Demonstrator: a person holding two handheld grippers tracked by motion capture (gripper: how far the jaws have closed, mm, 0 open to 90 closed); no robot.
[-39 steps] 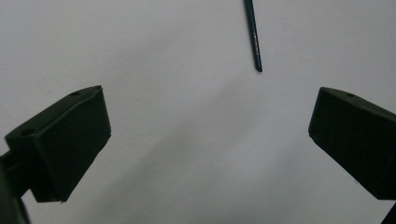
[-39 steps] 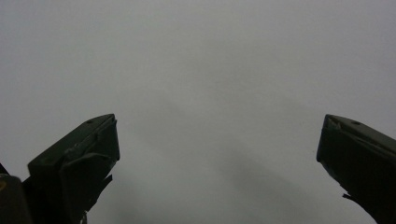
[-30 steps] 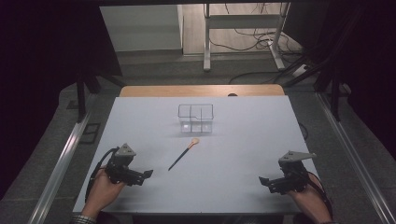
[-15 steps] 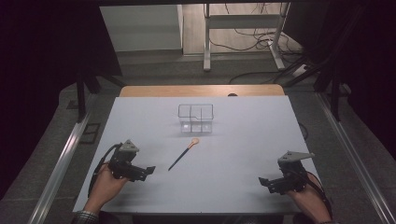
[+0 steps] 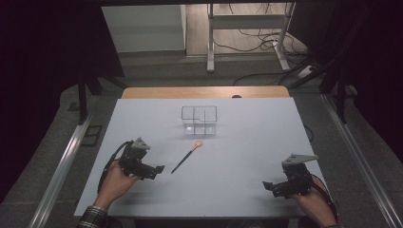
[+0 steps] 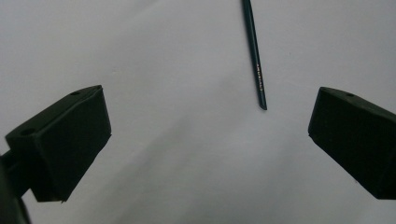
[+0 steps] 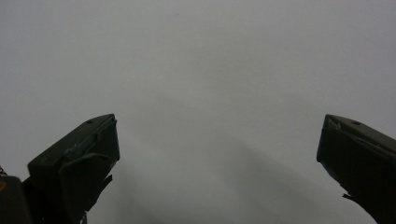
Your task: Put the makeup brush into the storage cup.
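Pale grey-white table top (image 5: 247, 152) with a strip of bare wood (image 5: 204, 92) running along the far edge; sitting on it toward the far middle is a small clear box (image 5: 199, 120) split into compartments; just in front of that, apart from it, lies a thin dark-handled brush (image 5: 187, 156) at a slant, light tip pointing at the box; in the left gripper view its dark handle end (image 6: 256, 65) lies flat on the surface.

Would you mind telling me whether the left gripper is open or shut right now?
Open. In the left gripper view, the left gripper has its two black fingers set wide apart over bare table, with the brush's handle tip lying ahead between them, untouched.
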